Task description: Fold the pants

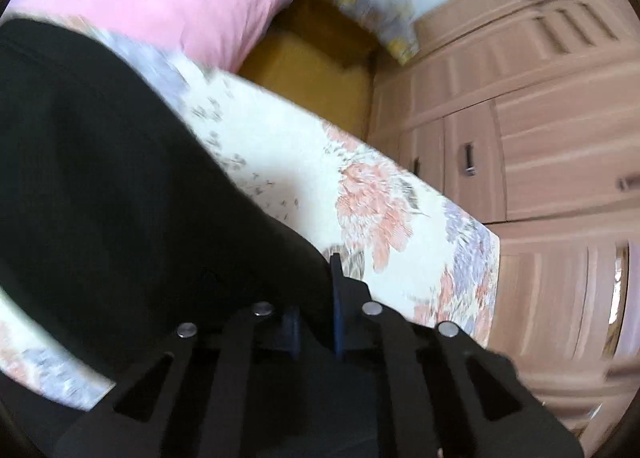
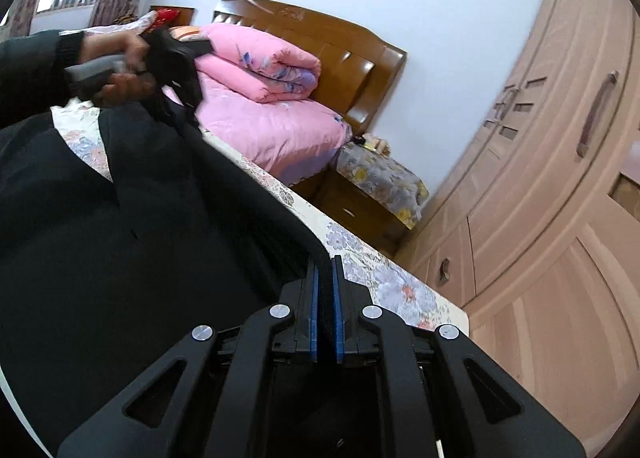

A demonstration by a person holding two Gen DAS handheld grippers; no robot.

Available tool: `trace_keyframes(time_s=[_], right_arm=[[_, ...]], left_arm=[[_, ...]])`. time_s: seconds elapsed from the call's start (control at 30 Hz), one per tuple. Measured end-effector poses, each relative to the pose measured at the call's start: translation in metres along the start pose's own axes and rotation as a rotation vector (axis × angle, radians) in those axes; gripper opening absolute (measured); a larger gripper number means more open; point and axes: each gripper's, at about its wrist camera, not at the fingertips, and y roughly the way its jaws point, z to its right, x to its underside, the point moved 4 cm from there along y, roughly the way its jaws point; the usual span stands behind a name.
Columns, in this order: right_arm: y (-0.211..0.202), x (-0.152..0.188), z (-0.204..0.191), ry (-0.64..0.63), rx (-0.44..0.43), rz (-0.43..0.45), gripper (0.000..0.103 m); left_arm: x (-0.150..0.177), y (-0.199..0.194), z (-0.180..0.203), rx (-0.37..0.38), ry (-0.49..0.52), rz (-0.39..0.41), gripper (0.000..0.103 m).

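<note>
The black pants lie across the flowered bed sheet and rise up to my left gripper, which is shut on the cloth; the fabric hides its left finger. In the right wrist view the pants stretch from the far left gripper, held by a hand in a dark sleeve, down to my right gripper. The right gripper's blue pads are shut on a black fold of the pants, lifted above the sheet.
A folded pink quilt lies at the head of the bed by the wooden headboard. A nightstand with a flowered cover stands beside the bed. A tall light-wood wardrobe runs along the right, near the bed's edge.
</note>
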Motion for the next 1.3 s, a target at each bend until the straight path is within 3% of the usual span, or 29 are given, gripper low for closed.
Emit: trace_keyframes(time_s=[0.1,0.17,0.23,0.33,0.43,0.47,0.5,0.53,0.57,0.63,0.67,0.9,1.1,1.3], right_arm=[[-0.031,0.006,-0.007,0.036,0.004,0.043,0.008],[-0.051,0.015,-0.012,0.047,0.007,0.069,0.008],[-0.073,0.036,-0.024,0.056,-0.009,0.06,0.008],[-0.081,0.077,-0.047,0.097,-0.081,-0.024,0.008],[-0.074,0.12,-0.067,0.139,-0.154,-0.152,0.018],[-0.073,0.13,-0.072,0.158,-0.174,-0.187,0.03],[-0.075,0.138,-0.073,0.191,-0.174,-0.207,0.038],[-0.081,0.142,-0.071,0.236,-0.178,-0.203,0.042],[-0.09,0.144,-0.065,0.314,-0.197,-0.183,0.054],[-0.107,0.149,-0.057,0.432,-0.212,-0.148,0.06],[-0.11,0.154,-0.05,0.507,-0.218,-0.147,0.06],[-0.093,0.189,-0.028,0.96,-0.329,-0.202,0.06],[-0.073,0.197,-0.015,1.13,-0.32,-0.226,0.06],[-0.079,0.207,-0.015,1.242,-0.311,-0.245,0.052]], left_arm=[[0.051,-0.069,0.015,0.01,0.151,0.235,0.011],[0.104,-0.105,0.024,-0.011,0.266,0.367,0.011],[0.178,-0.124,0.019,-0.016,0.345,0.442,0.011],[0.249,-0.105,-0.006,-0.074,0.362,0.438,0.012],[0.285,-0.059,-0.051,-0.095,0.276,0.329,0.016],[0.29,-0.04,-0.066,-0.088,0.23,0.274,0.017],[0.293,-0.036,-0.072,-0.073,0.217,0.272,0.018],[0.294,-0.037,-0.076,-0.05,0.217,0.29,0.025],[0.292,-0.04,-0.076,-0.045,0.22,0.295,0.031],[0.293,-0.052,-0.078,-0.023,0.207,0.327,0.065],[0.293,-0.058,-0.078,0.002,0.195,0.351,0.068],[0.277,-0.054,-0.098,0.045,0.074,0.336,0.068],[0.257,-0.065,-0.124,0.034,0.006,0.361,0.068],[0.252,-0.07,-0.145,0.052,-0.049,0.364,0.051]])
